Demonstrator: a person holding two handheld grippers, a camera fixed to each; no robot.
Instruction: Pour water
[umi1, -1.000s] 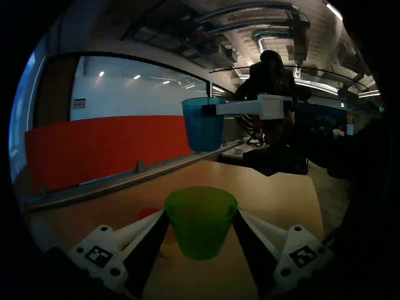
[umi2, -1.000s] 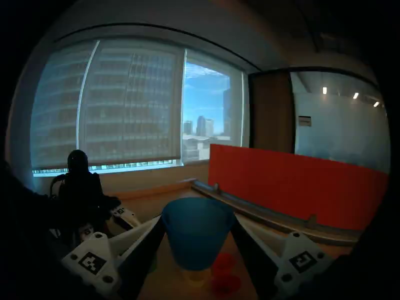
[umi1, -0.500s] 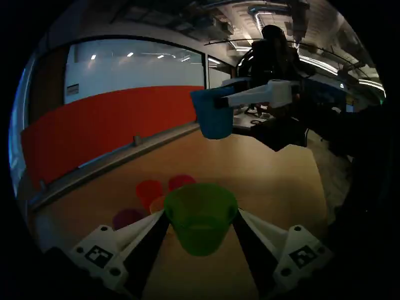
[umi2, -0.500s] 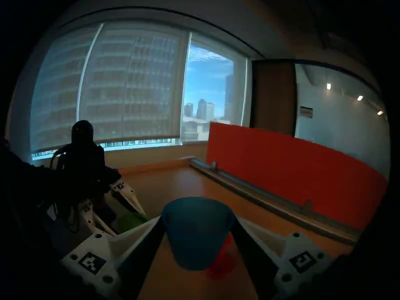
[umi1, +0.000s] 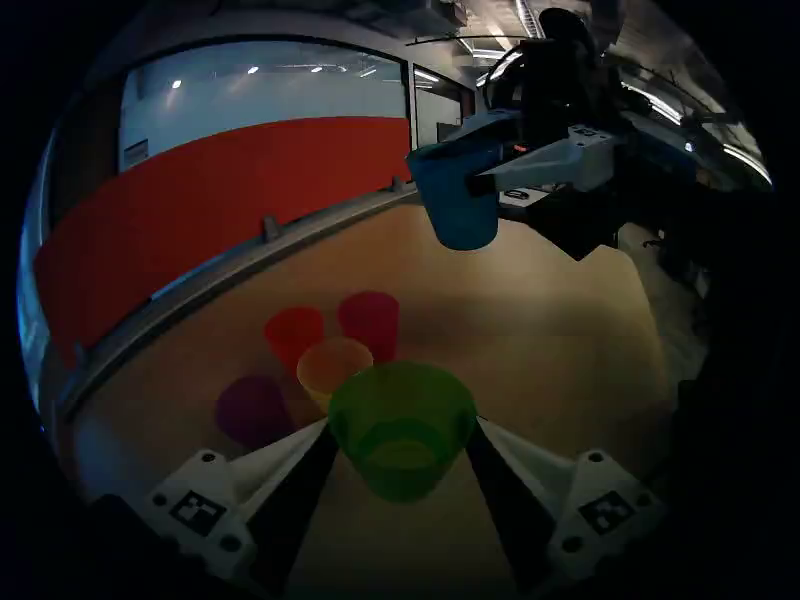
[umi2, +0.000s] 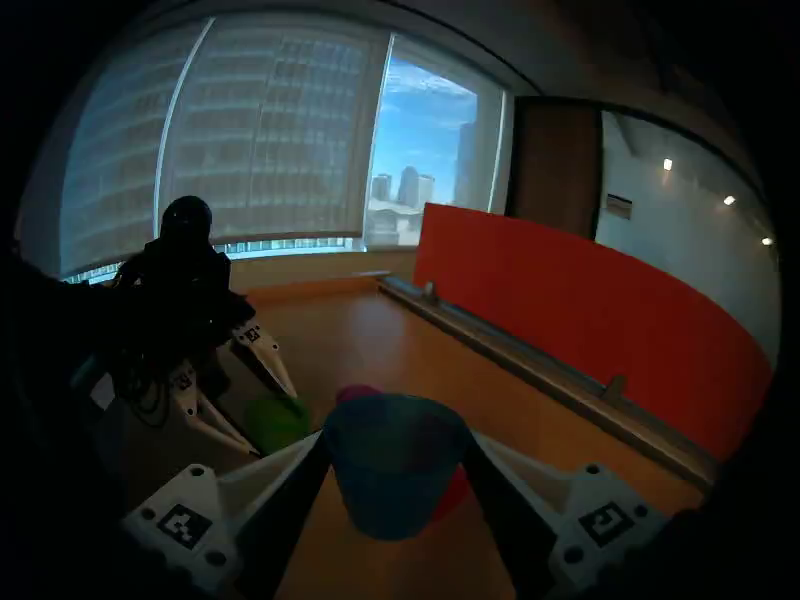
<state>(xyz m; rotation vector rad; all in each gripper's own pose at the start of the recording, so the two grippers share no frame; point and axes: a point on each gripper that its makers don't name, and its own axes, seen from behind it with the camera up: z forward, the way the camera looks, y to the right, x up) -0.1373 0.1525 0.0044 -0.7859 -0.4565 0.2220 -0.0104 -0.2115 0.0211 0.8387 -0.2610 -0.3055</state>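
Observation:
A green cup (umi1: 402, 428) sits between the fingers of my left gripper (umi1: 402, 455), which is shut on it above the wooden table (umi1: 560, 330). Farther off and higher, the blue cup (umi1: 456, 195) hangs tilted in my right gripper (umi1: 480, 185). In the right gripper view that blue cup (umi2: 395, 462) is upright between the fingers of my right gripper (umi2: 395, 480), shut on it. There the green cup (umi2: 275, 420) shows lower left, held by my left gripper (umi2: 262, 395). Whether either cup holds water I cannot tell.
Red (umi1: 293, 335), dark pink (umi1: 370, 318), orange (umi1: 333, 366) and purple (umi1: 252, 410) cups stand clustered on the table beyond the green cup. A red partition (umi1: 200, 190) with a metal rail (umi1: 270, 250) runs along the table's far edge. Large windows (umi2: 250, 150) lie behind.
Both views have tipped downward, so the table and the cluster of cups came into sight. The blue cup has tilted and moved right and closer over the table. Both grips held.

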